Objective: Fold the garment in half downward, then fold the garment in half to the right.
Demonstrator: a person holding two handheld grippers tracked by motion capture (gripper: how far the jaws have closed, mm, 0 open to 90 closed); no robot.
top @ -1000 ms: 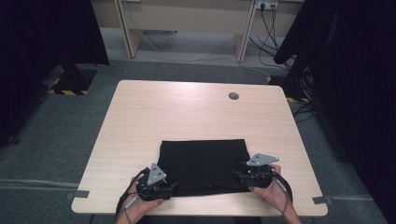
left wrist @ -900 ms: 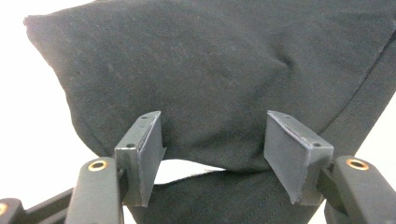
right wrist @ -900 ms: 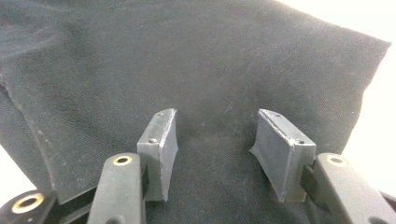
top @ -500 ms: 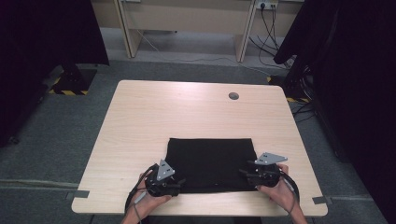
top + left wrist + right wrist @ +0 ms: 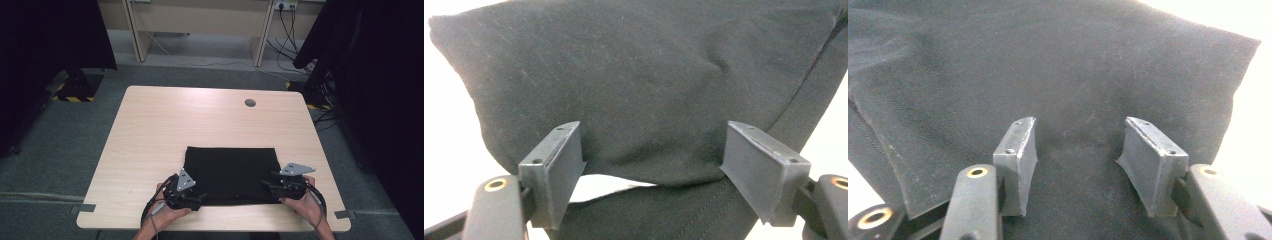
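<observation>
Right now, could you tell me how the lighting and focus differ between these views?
High view: even light, a soft sheen on the table, black cloth without detail. Left gripper view: table blown out to white, weave sharp. Right gripper view: far cloth softly blurred, top right corner overexposed.

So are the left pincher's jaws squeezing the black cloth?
Apart. In the left gripper view the left gripper has just been opening, jaws wide, with black cloth between them, clear of both pads.

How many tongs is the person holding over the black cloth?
2. The left tongs sit at the near left corner of the black cloth, jaws apart, having just been opening. The right tongs sit at its near right corner, jaws apart too.
</observation>
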